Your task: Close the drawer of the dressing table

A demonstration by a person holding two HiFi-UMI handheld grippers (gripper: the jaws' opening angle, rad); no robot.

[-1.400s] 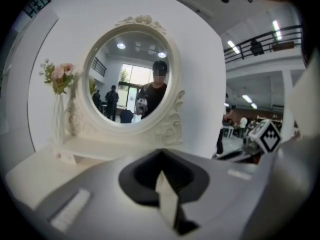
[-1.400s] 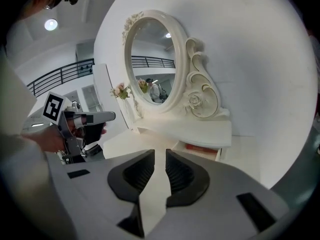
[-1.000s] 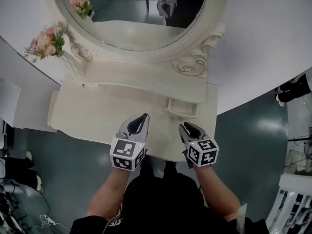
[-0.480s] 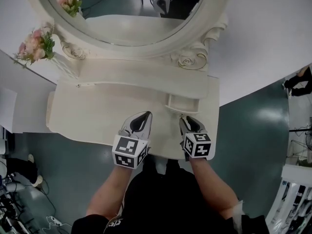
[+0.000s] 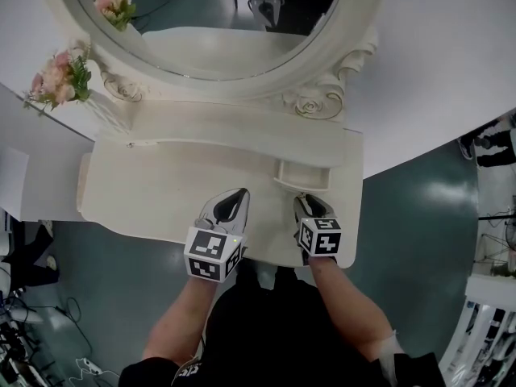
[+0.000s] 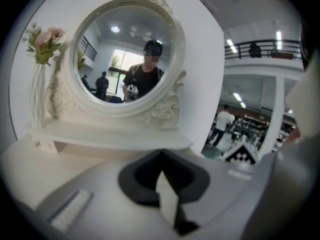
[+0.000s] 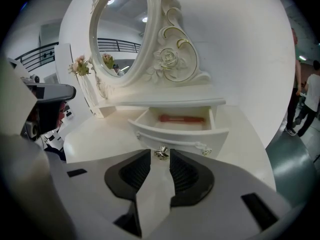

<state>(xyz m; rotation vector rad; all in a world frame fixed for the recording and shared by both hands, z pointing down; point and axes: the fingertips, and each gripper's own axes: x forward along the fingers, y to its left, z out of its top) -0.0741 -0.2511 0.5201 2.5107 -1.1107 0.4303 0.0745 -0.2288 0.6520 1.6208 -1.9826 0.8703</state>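
A cream dressing table with an oval mirror stands against a white wall on a teal floor, with pink flowers at its 10 o'clock corner. The small drawer is pulled out of the raised shelf on the table's 3 o'clock side, its long axis running 9 to 3 and its front facing 6, with a red thing lying inside. The left gripper is clenched on nothing over the tabletop, while the right gripper, at 6 o'clock of the drawer, has its jaws opening with the metal knob loose in the gap at their tips.

Pink flowers stand in a tall white vase against the white wall, above a teal floor.
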